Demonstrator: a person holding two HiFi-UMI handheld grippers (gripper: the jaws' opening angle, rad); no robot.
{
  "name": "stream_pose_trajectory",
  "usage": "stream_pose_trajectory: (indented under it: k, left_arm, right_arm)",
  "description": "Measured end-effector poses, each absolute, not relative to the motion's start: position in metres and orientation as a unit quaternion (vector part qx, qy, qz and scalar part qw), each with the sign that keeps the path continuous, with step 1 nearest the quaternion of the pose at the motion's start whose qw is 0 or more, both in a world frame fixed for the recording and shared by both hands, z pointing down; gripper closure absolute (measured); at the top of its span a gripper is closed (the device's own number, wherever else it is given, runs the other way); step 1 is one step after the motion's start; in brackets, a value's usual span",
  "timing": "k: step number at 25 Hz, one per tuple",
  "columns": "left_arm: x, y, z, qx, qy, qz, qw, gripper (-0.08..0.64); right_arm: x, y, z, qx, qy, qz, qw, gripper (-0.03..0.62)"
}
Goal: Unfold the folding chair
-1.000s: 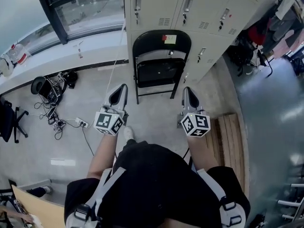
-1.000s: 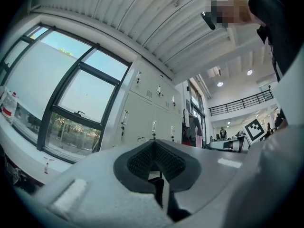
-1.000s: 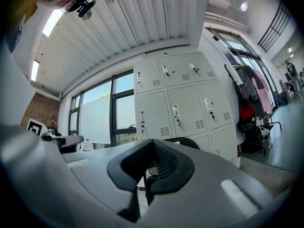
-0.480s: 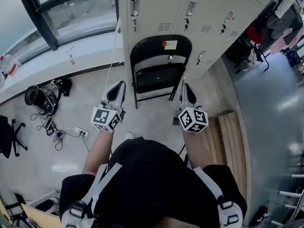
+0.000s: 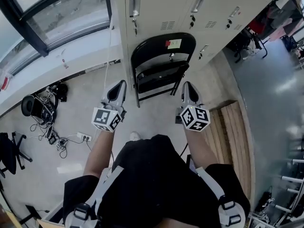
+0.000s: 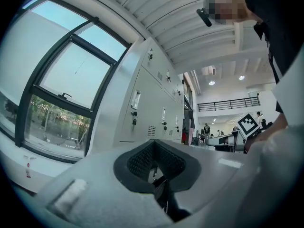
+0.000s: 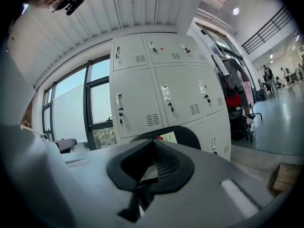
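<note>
- Since the earlier frame I have stepped in: the folding chair (image 5: 161, 63) at upper centre now has its legs between my two tongs.
- Left tongs (image 5: 118, 86) and right tongs (image 5: 188, 88) are both pressed together, empty, not touching it.
- It leans folded against the lockers (image 5: 156, 4). I judge I should part the tongs, then pull the seat edge from the backrest.
- The wooden pallet (image 5: 235, 137) at right and the cables (image 5: 52, 137) at left crowd the floor.

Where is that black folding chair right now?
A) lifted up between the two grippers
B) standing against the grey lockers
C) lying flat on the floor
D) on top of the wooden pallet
B: the folding chair stands on its legs with its back against the lockers.
</note>
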State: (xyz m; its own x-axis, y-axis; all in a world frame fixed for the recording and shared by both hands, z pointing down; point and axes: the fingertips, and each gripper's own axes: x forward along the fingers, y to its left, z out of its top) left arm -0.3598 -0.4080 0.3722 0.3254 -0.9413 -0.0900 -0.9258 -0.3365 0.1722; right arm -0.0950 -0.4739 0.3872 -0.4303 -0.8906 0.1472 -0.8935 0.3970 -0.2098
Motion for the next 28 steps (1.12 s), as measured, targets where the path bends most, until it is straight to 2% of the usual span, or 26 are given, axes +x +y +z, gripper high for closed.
stream_pose_trajectory:
  k: [6, 21, 24, 25, 26, 28]
  left_arm:
    - [-0.37, -0.426, 0.397, 0.811, -0.575, -0.078, 0.074, 0.56]
    - [-0.367, -0.521, 0.435, 0.813, -0.574, -0.02, 0.094, 0.56]
    - [-0.365, -0.55, 0.454, 0.821, -0.559, 0.009, 0.115, 0.555]
    - [-0.364, -0.56, 0.461, 0.822, -0.555, 0.022, 0.124, 0.466]
    - [-0.363, -0.57, 0.467, 0.823, -0.552, 0.035, 0.129, 0.427]
    - [-0.361, -0.585, 0.474, 0.827, -0.545, 0.061, 0.124, 0.396]
  right_arm:
    - [-0.104, -0.489, 0.424, 0.537, -0.828, 0.156, 0.046, 0.586]
    - [-0.144, -0.547, 0.504, 0.499, -0.829, 0.234, 0.097, 0.586]
    - [-0.146, -0.559, 0.507, 0.492, -0.833, 0.231, 0.103, 0.586]
    - [-0.145, -0.562, 0.509, 0.49, -0.834, 0.231, 0.106, 0.586]
    - [-0.143, -0.564, 0.511, 0.489, -0.833, 0.233, 0.109, 0.586]
    - [-0.136, -0.569, 0.517, 0.492, -0.828, 0.243, 0.113, 0.586]
